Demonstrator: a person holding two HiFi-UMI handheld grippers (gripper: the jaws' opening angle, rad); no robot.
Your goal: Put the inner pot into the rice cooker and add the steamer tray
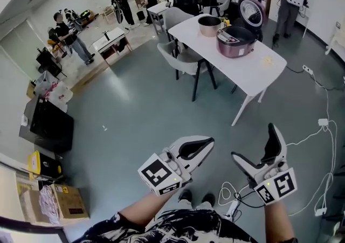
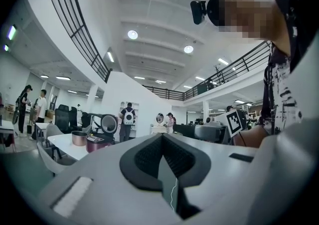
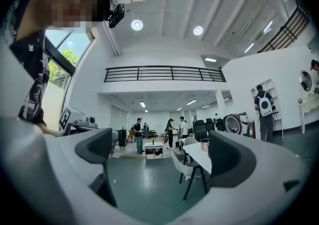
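Left tongs [image 1: 209, 141] are pressed together on nothing; right tongs [image 1: 252, 140] gape wide, empty. The inner pot [image 1: 209, 25] stands beside the open rice cooker [image 1: 235, 41] on the distant worktop [image 1: 253, 69]. Loose floor cables [image 1: 323, 122] could snag the feet on approach

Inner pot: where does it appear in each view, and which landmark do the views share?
Head view: inner pot at top, right of centre, on the white table.
Left gripper view: it sits far left, below middle.
Right gripper view: it sits right of centre.
Shared landmark: the white table.
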